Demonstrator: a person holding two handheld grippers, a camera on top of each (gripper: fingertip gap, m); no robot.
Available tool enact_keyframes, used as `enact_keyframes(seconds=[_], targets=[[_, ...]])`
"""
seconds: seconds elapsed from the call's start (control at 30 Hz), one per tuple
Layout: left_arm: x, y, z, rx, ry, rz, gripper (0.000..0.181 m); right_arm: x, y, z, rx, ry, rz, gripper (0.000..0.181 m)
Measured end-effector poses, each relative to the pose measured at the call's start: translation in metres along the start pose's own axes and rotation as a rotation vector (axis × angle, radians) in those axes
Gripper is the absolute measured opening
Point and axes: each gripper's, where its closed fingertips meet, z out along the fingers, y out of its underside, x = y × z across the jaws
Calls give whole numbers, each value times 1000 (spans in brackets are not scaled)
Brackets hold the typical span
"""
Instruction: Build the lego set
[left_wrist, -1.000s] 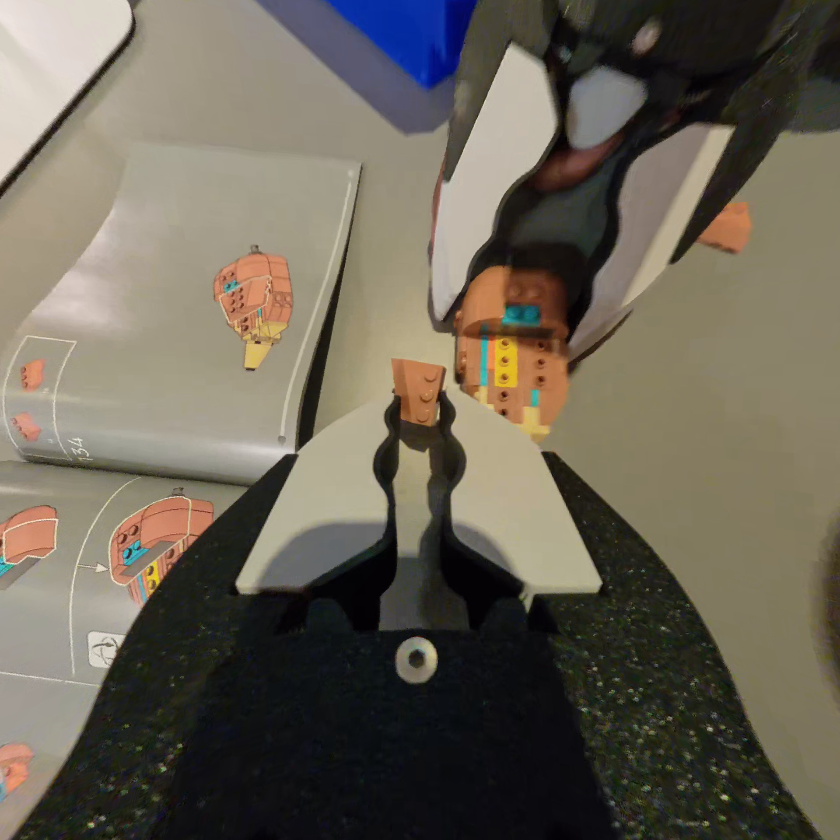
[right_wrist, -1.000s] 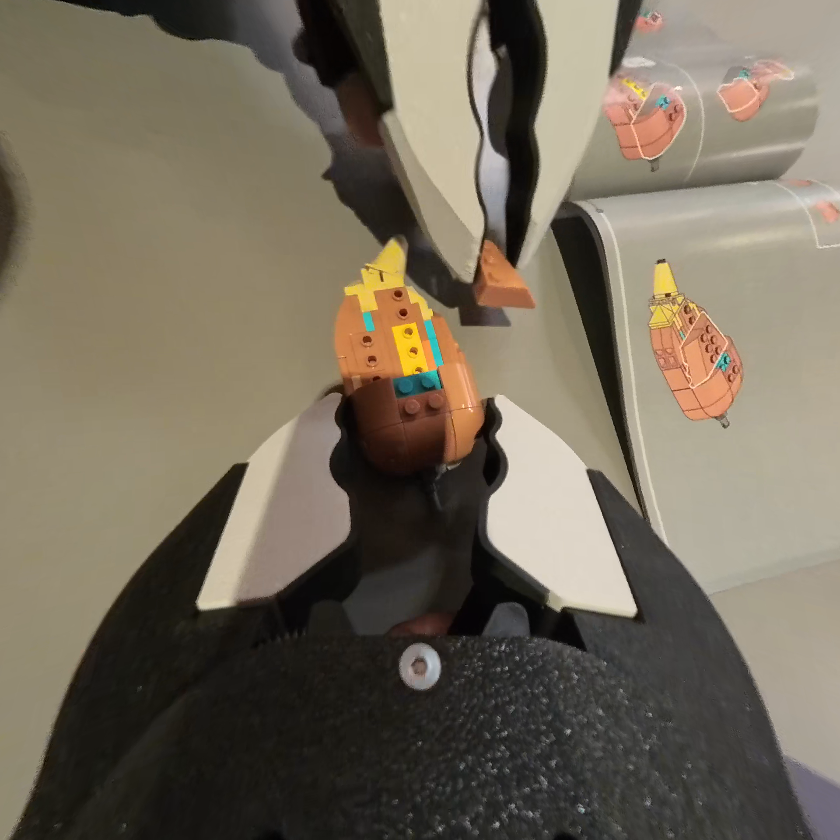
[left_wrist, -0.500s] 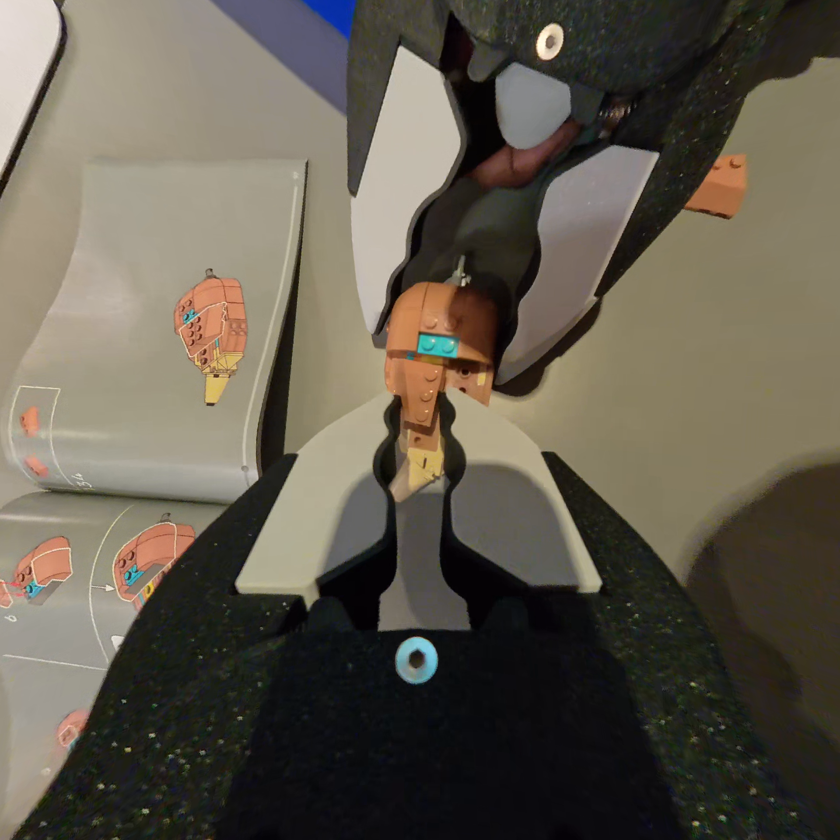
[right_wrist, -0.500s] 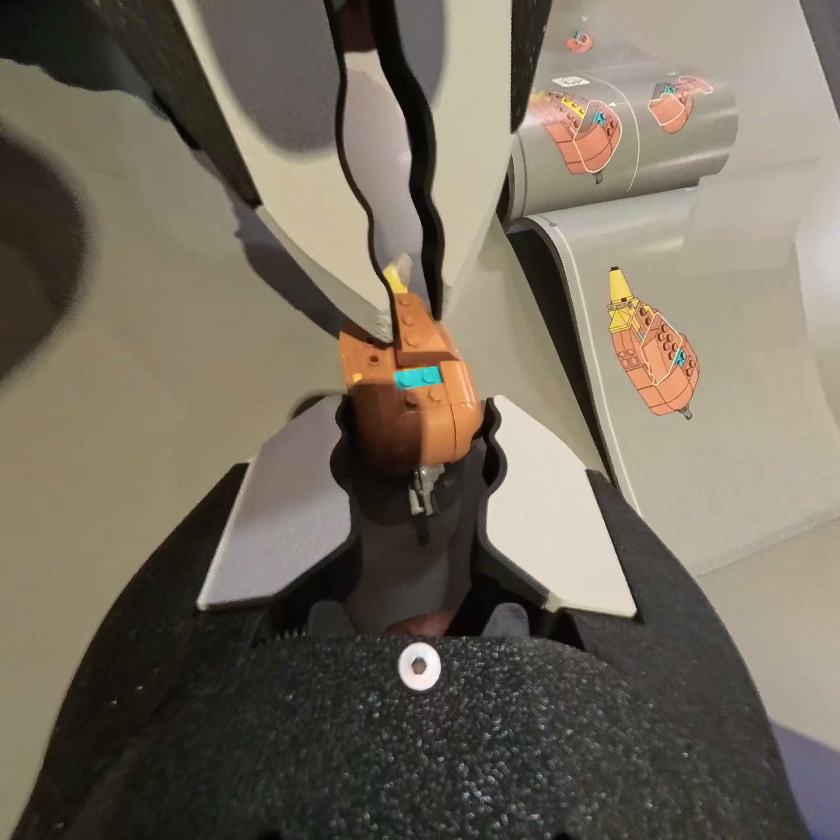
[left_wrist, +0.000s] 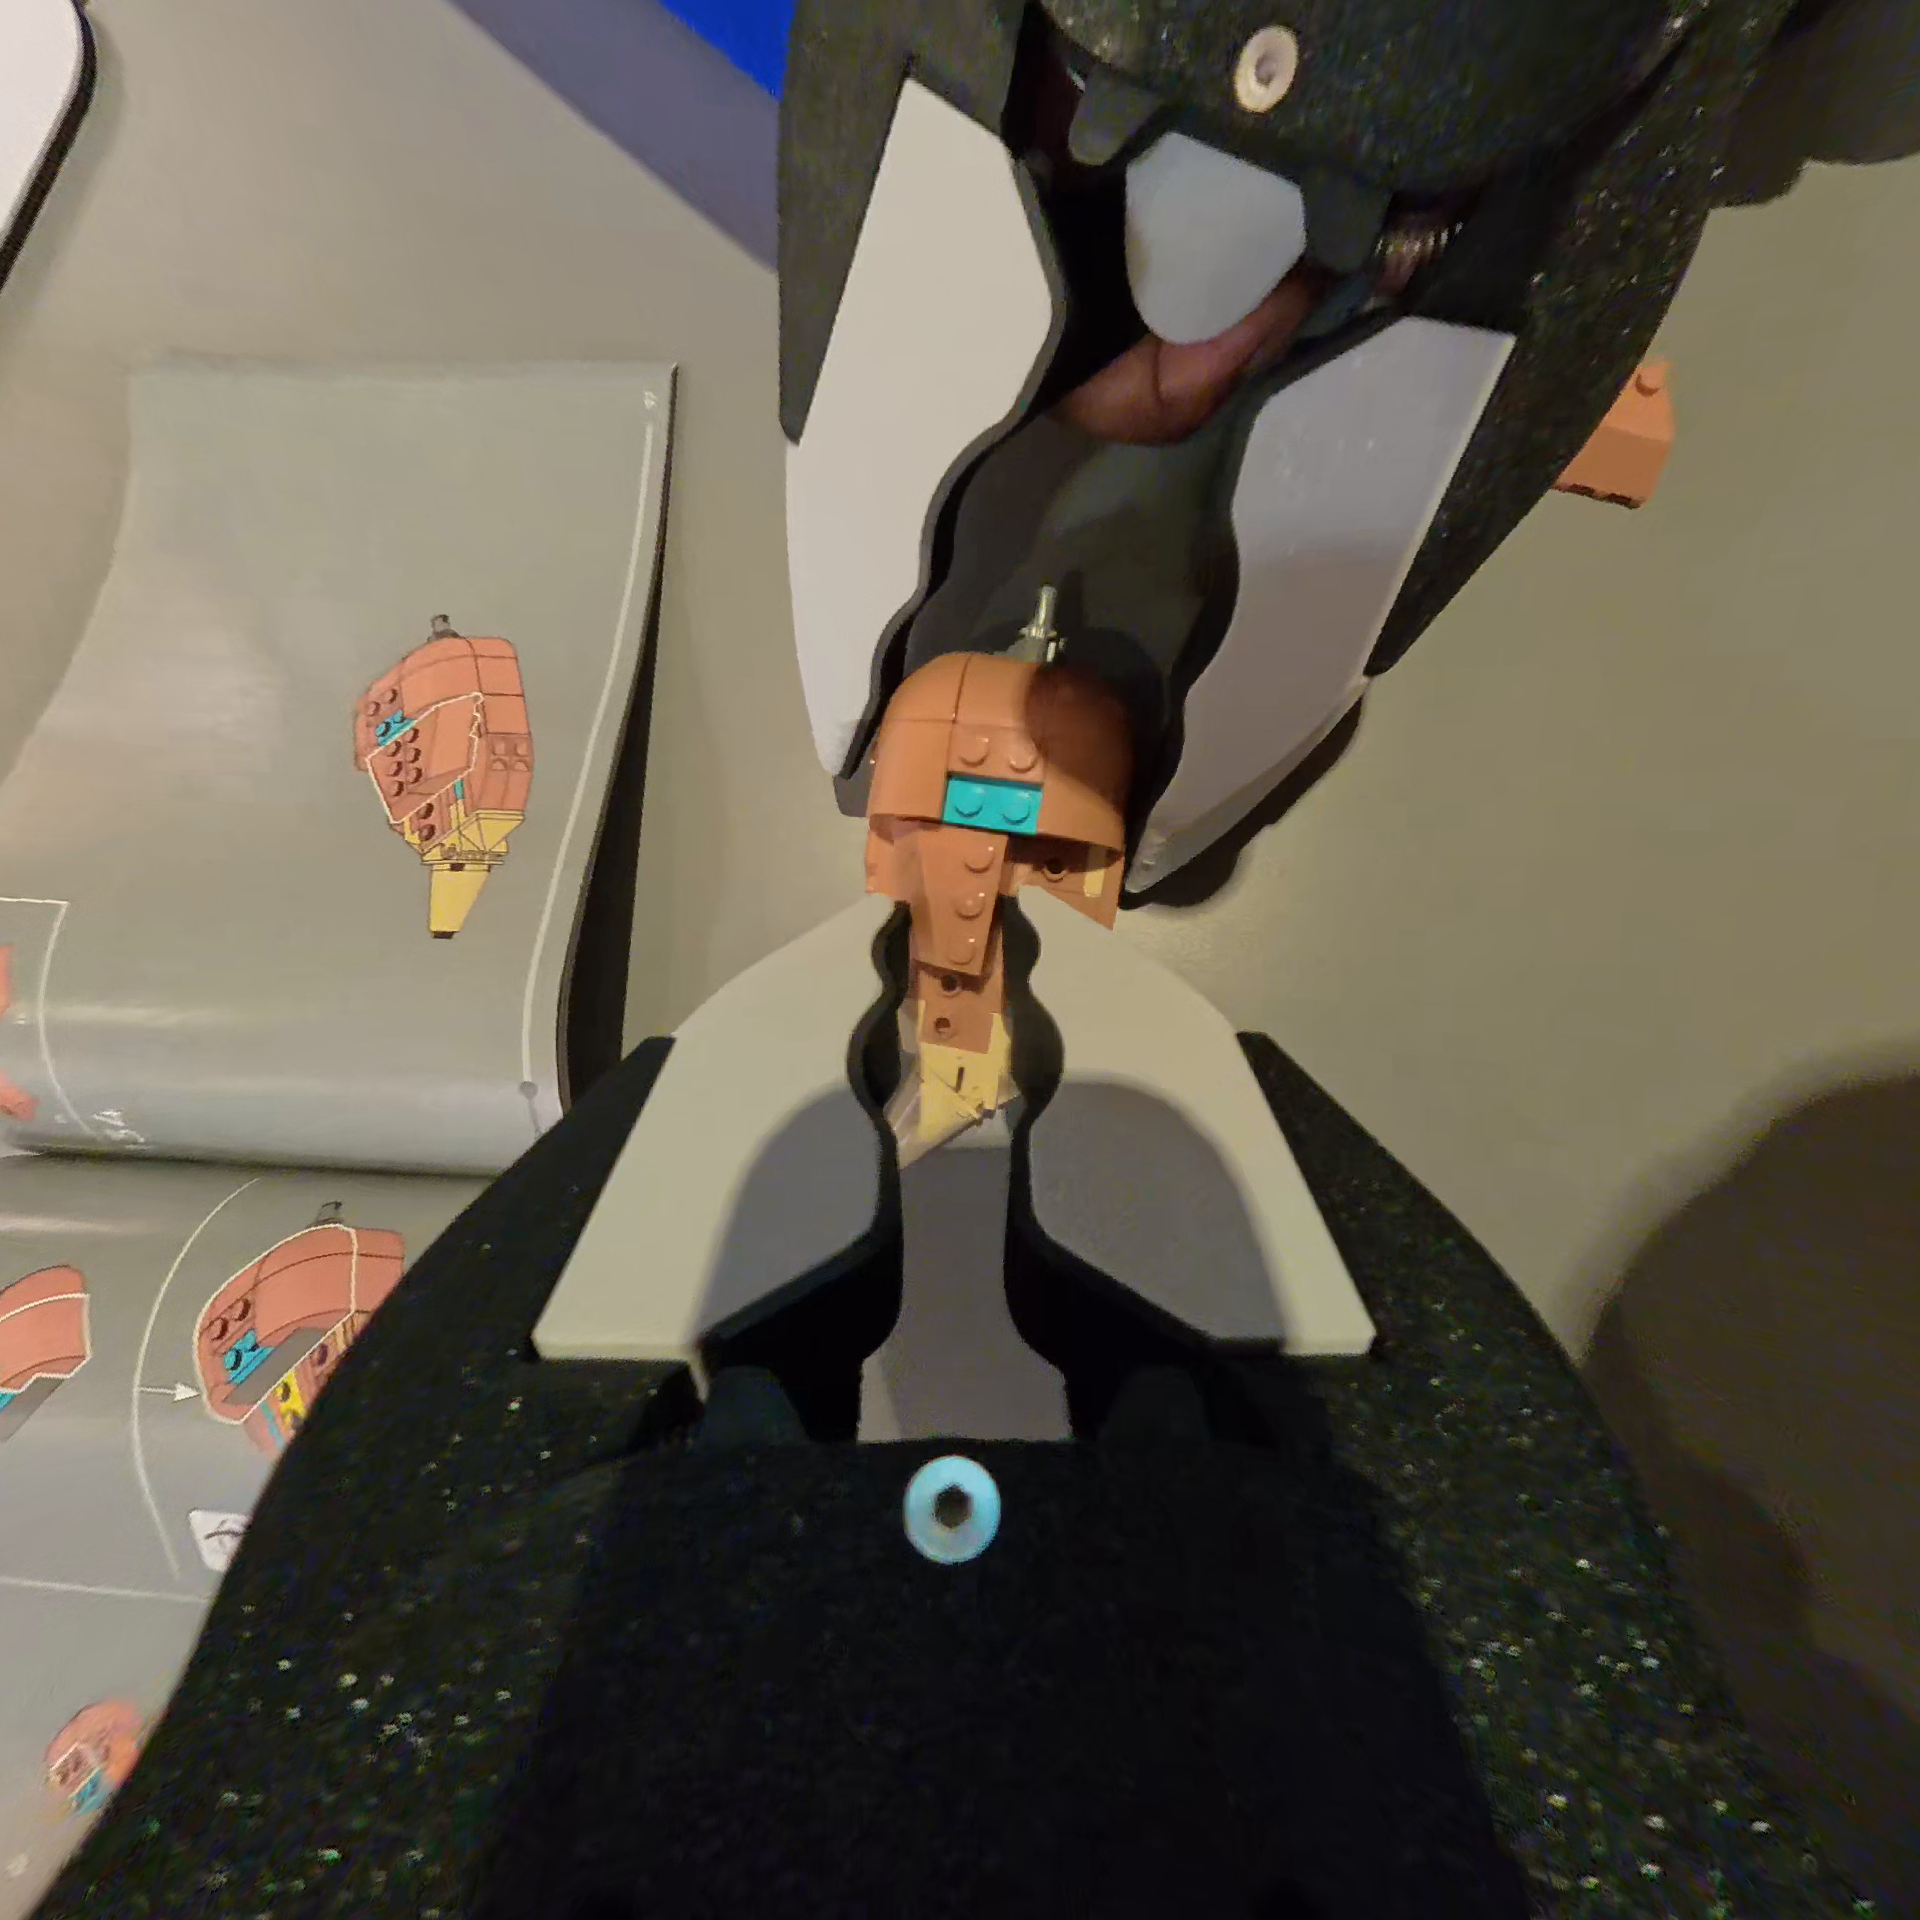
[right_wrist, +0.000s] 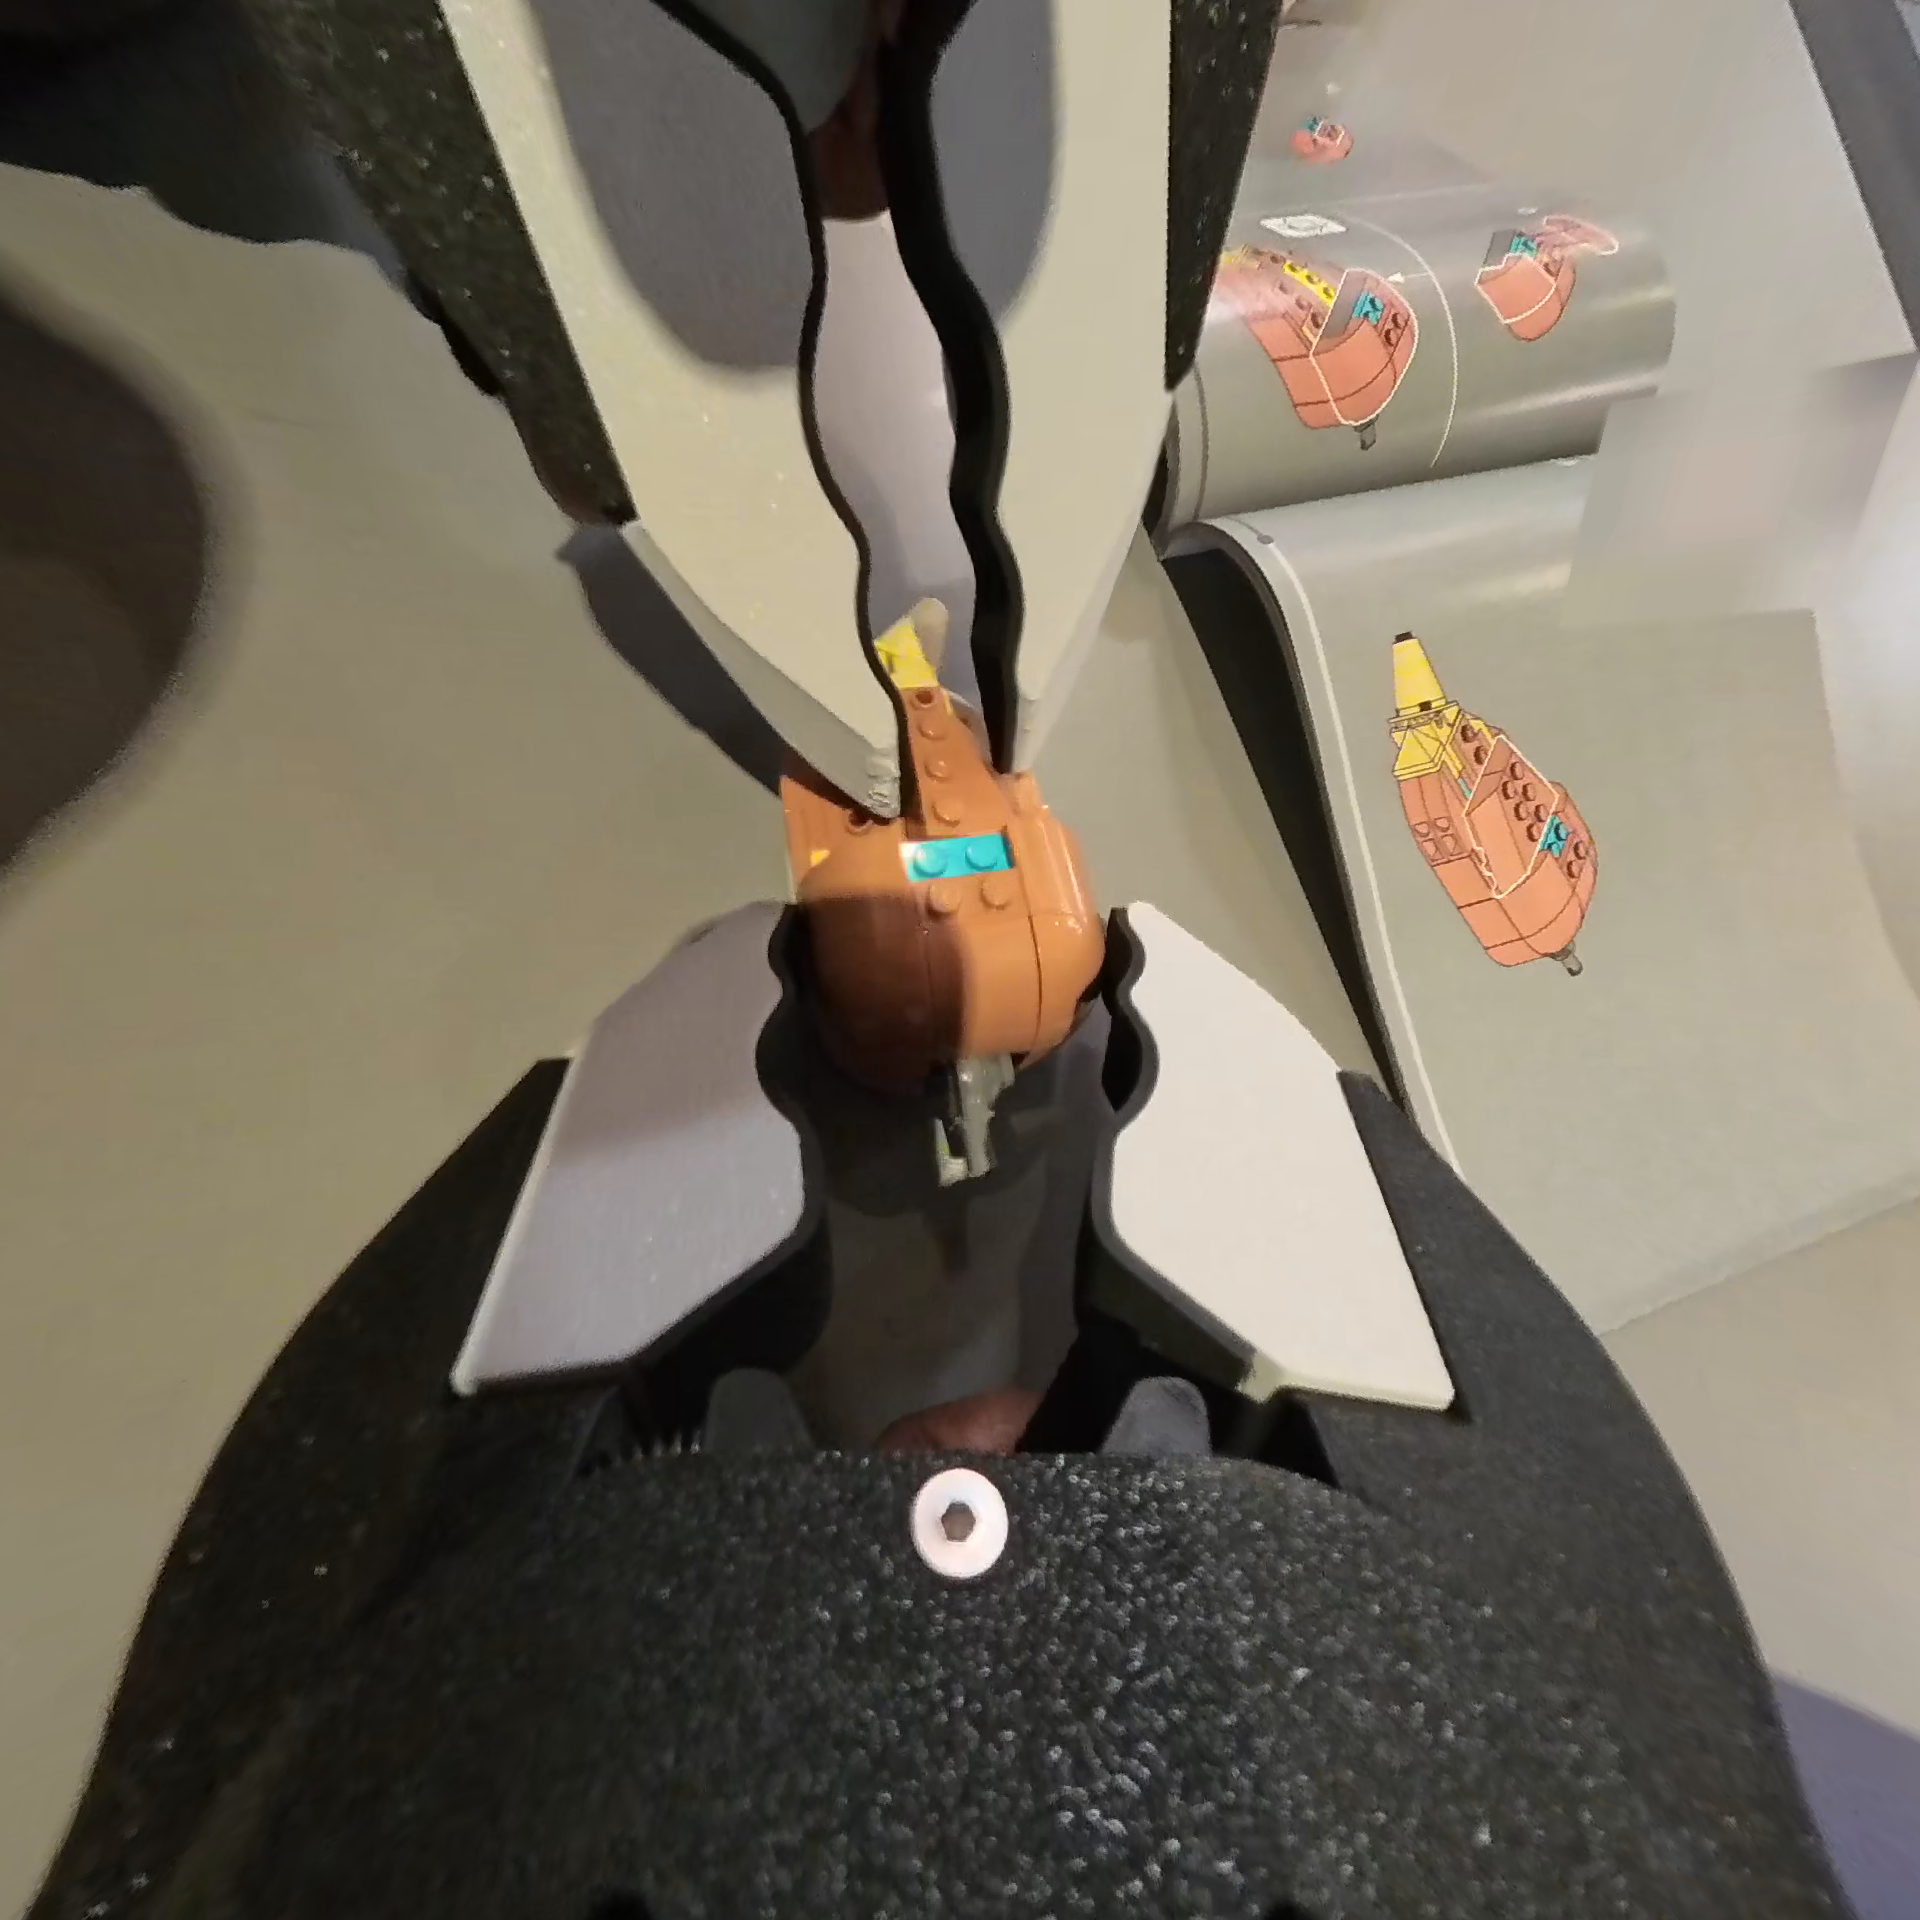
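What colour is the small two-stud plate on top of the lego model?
Teal, on the brown lego model; the plate shows best in the right wrist view.

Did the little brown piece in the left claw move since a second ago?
Yes. The left gripper carried the small brown piece forward onto the lego model; the booklet shows it was apart before.

grey tabletop, blue box corner

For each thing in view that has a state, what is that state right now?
Right gripper: shut on the brown lego model's rounded end.
Left gripper: shut on the wedge piece, pressing it onto the model.
Brown lego model: held off the table.
Wedge piece: sits on the model.
Instruction booklet: open, pages curled.
Loose brown brick: lies on the table.
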Motion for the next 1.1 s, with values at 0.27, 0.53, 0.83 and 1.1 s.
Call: enact_keyframes(seconds=[0.27, 0.53, 0.83, 1.1], targets=[[0, 3, 4, 11, 20, -7, 20, -3, 5, 2, -41, -41, 5, 56], [0, 5, 2, 8, 16, -11, 24, -6, 5, 5, -54, -77, 5, 58], [3, 11, -9, 60, 62, 6, 42, -11, 3, 3, -35, -117, -2, 57], [2, 8, -22, 214, 85, 107, 49, -8, -2, -2, 18, -122, 28, 57]])
